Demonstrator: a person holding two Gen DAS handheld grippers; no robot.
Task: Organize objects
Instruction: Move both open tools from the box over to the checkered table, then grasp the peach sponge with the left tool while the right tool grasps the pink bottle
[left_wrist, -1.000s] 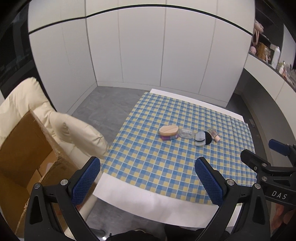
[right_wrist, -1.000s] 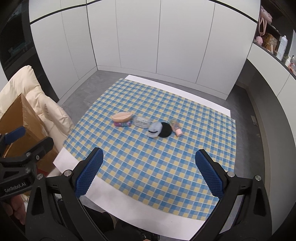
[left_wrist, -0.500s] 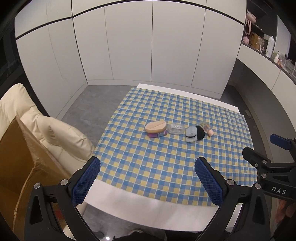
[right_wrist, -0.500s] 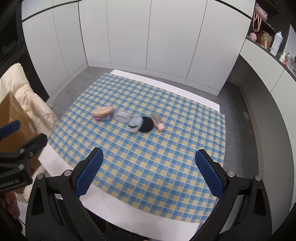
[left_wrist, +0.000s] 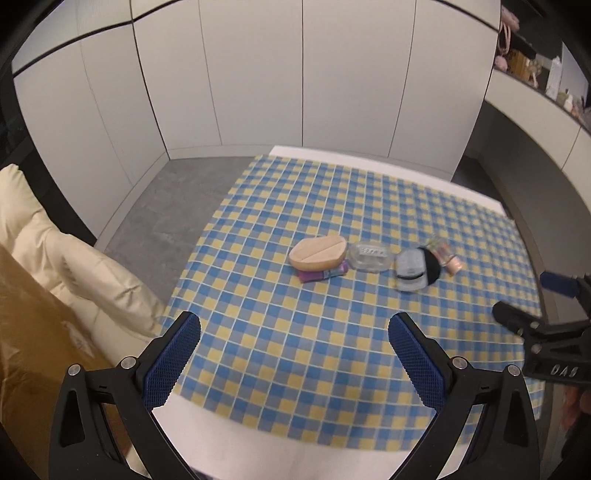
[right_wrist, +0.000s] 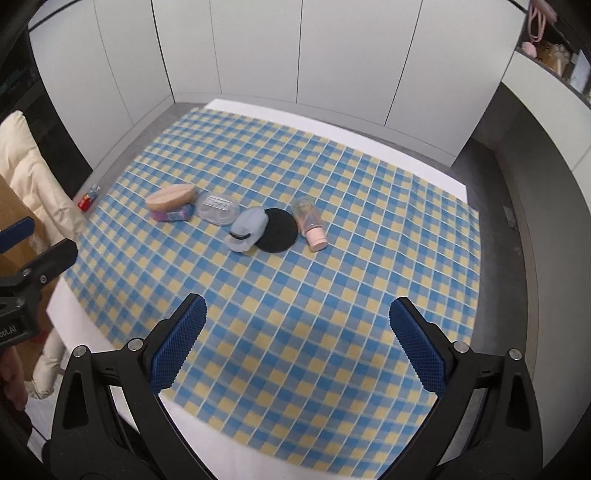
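Note:
A row of small toiletries lies mid-table on the blue and yellow checked cloth (left_wrist: 295, 332) (right_wrist: 332, 295). From left: a beige oval sponge (left_wrist: 318, 252) (right_wrist: 170, 196) resting on a purple packet (left_wrist: 321, 275) (right_wrist: 173, 215), a clear plastic case (left_wrist: 369, 256) (right_wrist: 217, 208), a pale blue compact (left_wrist: 409, 269) (right_wrist: 248, 228) beside a black round puff (left_wrist: 433, 268) (right_wrist: 277, 230), and a small pink-capped bottle (left_wrist: 445, 254) (right_wrist: 309, 220) lying down. My left gripper (left_wrist: 293, 360) and right gripper (right_wrist: 295, 349) both hang open over the near edge, nothing between the fingers.
A cream padded chair (left_wrist: 66, 258) (right_wrist: 33, 177) with a cardboard box (left_wrist: 33, 350) stands left of the table. White cabinet doors (left_wrist: 295, 74) line the far wall. A shelf with items (left_wrist: 535, 70) runs along the right. A small red item (right_wrist: 86, 199) lies on the floor.
Both grippers have moved forward and closer to the table, so the row of objects looks larger. The objects themselves have not moved, and both grippers stay open.

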